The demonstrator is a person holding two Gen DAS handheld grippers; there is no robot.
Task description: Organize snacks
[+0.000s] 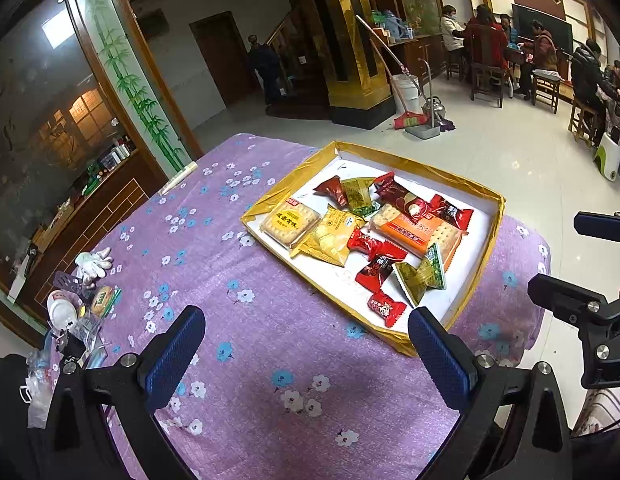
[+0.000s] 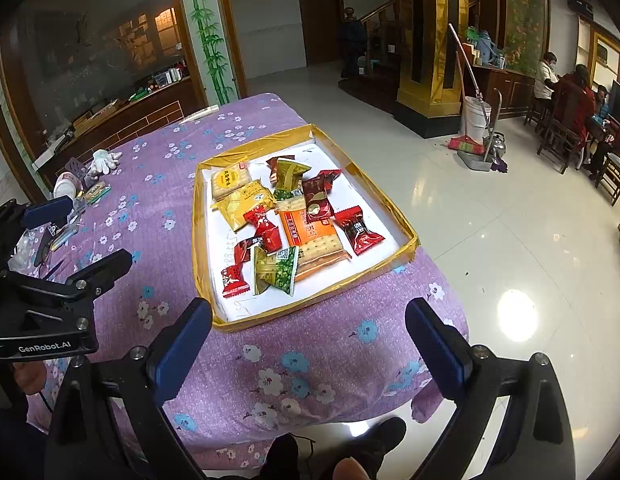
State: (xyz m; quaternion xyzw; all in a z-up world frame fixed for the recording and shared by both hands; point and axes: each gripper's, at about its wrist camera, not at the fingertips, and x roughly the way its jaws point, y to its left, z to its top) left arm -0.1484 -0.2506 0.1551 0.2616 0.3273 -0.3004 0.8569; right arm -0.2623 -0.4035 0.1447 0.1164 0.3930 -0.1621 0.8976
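I count twelve wrapped snacks, all lying loose in one shallow gold-edged tray (image 2: pixel 394 210) with a white floor, which sits on the purple flowered tablecloth (image 2: pixel 158 216): two cracker packs, one pale (image 2: pixel 229 179) and one orange (image 2: pixel 312 236); one yellow biscuit pack (image 2: pixel 246 202); three green triangular packets (image 2: pixel 289 174), two of them overlapping at the near end (image 2: pixel 275 270); and six red or dark red candies, among them one at the near corner (image 2: pixel 233 280) and one at the right side (image 2: pixel 359 232). My left gripper (image 1: pixel 306 354) hangs wide apart and empty above the cloth, just short of the tray's near edge. My right gripper (image 2: pixel 308 344) is likewise spread wide, holding nothing, at the tray's near rim.
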